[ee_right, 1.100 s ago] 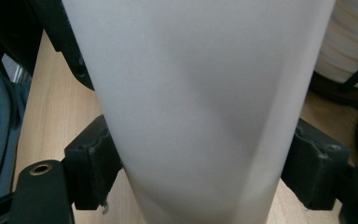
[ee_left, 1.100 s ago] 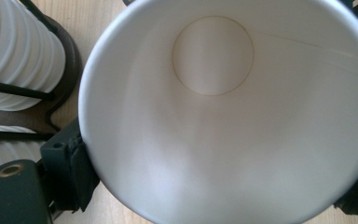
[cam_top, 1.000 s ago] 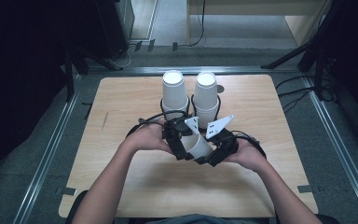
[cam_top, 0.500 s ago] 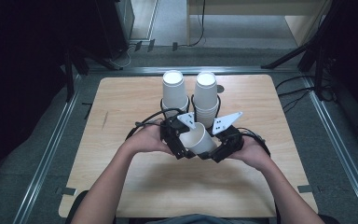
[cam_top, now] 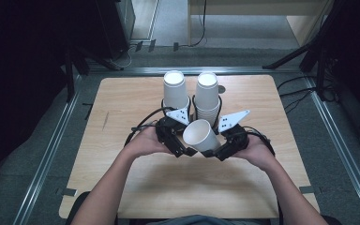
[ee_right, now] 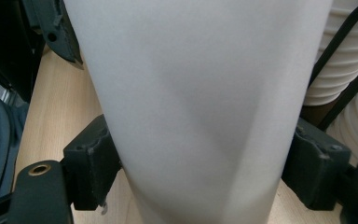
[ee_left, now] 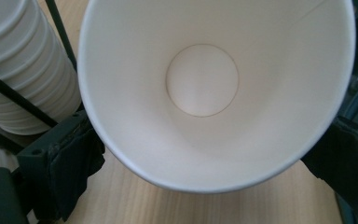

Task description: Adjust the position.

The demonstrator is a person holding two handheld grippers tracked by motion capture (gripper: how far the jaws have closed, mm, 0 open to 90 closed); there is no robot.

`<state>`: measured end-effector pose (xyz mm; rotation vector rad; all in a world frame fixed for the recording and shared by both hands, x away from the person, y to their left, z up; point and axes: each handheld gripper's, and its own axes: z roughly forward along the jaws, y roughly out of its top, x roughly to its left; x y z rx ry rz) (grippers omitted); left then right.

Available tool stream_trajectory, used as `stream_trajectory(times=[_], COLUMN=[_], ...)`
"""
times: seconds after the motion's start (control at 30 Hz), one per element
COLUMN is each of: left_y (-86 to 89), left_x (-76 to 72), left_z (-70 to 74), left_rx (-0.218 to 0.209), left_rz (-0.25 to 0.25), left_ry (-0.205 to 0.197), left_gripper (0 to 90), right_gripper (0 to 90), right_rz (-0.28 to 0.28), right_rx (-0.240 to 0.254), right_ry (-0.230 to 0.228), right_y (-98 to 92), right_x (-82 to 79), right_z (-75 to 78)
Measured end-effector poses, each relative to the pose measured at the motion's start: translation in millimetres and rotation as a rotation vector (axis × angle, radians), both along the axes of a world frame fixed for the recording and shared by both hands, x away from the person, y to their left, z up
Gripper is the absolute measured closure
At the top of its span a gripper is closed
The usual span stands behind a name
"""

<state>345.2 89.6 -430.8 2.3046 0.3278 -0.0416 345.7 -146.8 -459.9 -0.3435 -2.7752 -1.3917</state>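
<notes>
Passing a paper cup between grippers

The right gripper (cam_top: 214,149) is clamping the paper cup (cam_top: 201,135) sideways, so the left gripper (cam_top: 187,149), jaws spread wide around the rim, is releasing it.

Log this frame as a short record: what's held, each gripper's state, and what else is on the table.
held: paper cup, tilted, mouth toward the left gripper
right gripper: fingers clamp the cup's body
left gripper: fingers have just been opening, either side of the rim; contact unclear
behind: left cup stack, right cup stack
surface: wooden table
</notes>
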Motion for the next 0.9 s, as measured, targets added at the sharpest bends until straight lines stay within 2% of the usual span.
stream_trajectory(times=[0.13,0.2,0.3,0.5,0.6,0.7,0.83,0.9], left_y=[0.7,0.5,0.1,-2.7,-2.4,-2.6,-1.4,-2.6], left_x=[0.4,0.4,0.5,0.1,-0.3,-0.9,2.1,1.4], left_z=[-2.0,-2.6,-3.5,-6.2,-7.0,-7.0,-9.9,-10.8], left_rx=[-0.044,-0.058,-0.101,-0.133,-0.151,-0.149,-0.141,-0.121], left_rz=[0.014,0.024,0.032,0.03,0.026,0.02,0.022,0.033], left_ry=[0.017,0.012,0.03,0.045,0.05,0.043,0.058,0.044], left_gripper=[1.5,1.4,1.4,1.5,5.4,7.0,9.3,11.5], right_gripper=[20.9,20.8,20.8,20.8,20.8,20.9,21.2,21.2], right_rz=[0.004,0.006,0.014,0.024,0.034,0.035,0.026,0.022], right_rx=[0.009,0.017,0.014,0.037,0.031,0.029,0.024,0.02], right_ry=[0.004,0.007,0.004,0.02,0.019,0.026,0.027,0.027], right_y=[-0.2,0.6,2.6,8.2,11.5,12.7,12.5,12.1], right_x=[0.0,-0.1,0.1,-0.5,-1.4,-1.9,-1.2,-0.6], right_z=[0.9,1.3,0.6,0.1,-1.0,-1.6,-3.2,-4.3])
